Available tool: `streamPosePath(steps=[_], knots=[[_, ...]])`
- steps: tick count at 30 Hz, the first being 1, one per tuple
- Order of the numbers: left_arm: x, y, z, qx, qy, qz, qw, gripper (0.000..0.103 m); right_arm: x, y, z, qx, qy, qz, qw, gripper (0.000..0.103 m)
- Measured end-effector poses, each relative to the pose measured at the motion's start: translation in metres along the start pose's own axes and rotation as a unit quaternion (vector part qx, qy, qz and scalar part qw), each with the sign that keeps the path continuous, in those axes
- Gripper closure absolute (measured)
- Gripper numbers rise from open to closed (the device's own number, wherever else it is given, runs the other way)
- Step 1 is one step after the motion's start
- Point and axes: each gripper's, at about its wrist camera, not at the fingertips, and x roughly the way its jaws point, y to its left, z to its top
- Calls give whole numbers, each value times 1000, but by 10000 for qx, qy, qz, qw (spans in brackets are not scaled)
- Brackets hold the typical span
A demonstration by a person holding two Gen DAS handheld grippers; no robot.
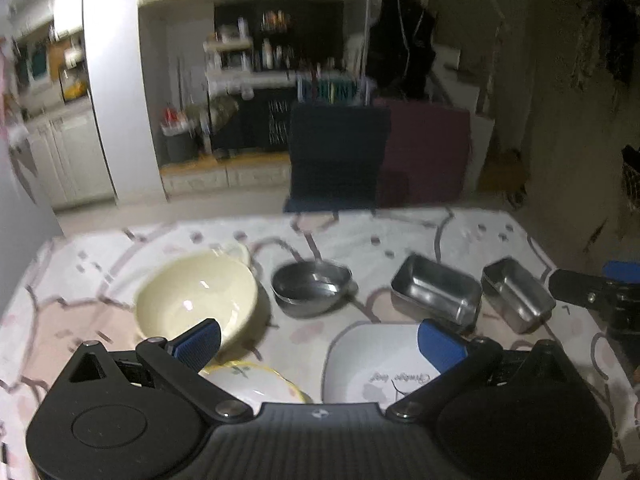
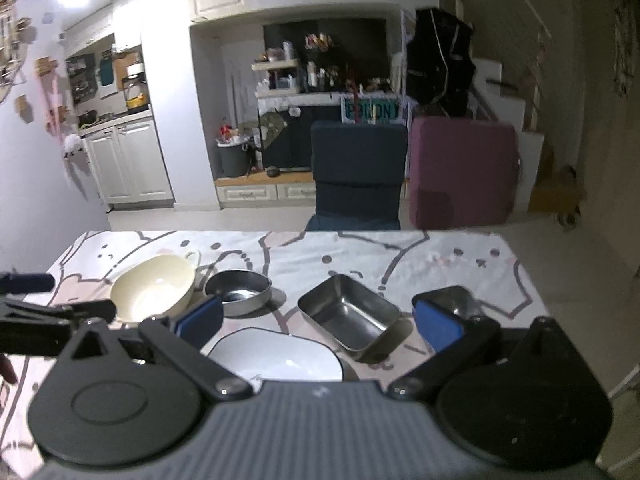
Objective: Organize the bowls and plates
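On the patterned tablecloth (image 1: 400, 232) stand a cream bowl (image 1: 196, 298), a round steel bowl (image 1: 310, 288), a large rectangular steel tin (image 1: 436, 294) and a small steel tin (image 1: 518, 294). A white square plate (image 1: 372, 364) and a yellow-rimmed floral bowl (image 1: 256, 384) lie nearest. My left gripper (image 1: 320, 342) is open and empty above the near dishes. In the right wrist view my right gripper (image 2: 320, 322) is open and empty over the white plate (image 2: 276, 356), with the cream bowl (image 2: 154, 290), steel bowl (image 2: 240, 290), large tin (image 2: 348, 316) and small tin (image 2: 456, 298) beyond.
A dark blue chair (image 2: 358, 168) and a purple seat (image 2: 464, 172) stand behind the table's far edge. The right gripper shows at the right edge of the left wrist view (image 1: 600, 296); the left gripper shows at the left edge of the right wrist view (image 2: 48, 312).
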Motion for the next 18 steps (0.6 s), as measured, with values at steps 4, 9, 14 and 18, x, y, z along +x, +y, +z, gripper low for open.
streamPosePath(steps=[4,9,14,18], knots=[[41,2,-2,-16,418,-421,9982,0,40,-11,-1,350,434,-27,9984,0],[82,19,-7,-691,743,-1130,9884,0,93,-28,-22,885,1260,120,9880,0],[112,24,-6,-633,906,-1127,9875,0,128,-48,-48,1758,2091,410,9611,25],[142,35,-10,-875,1316,-1358,9781,16,145,-56,-57,2058,2324,489,9493,36]])
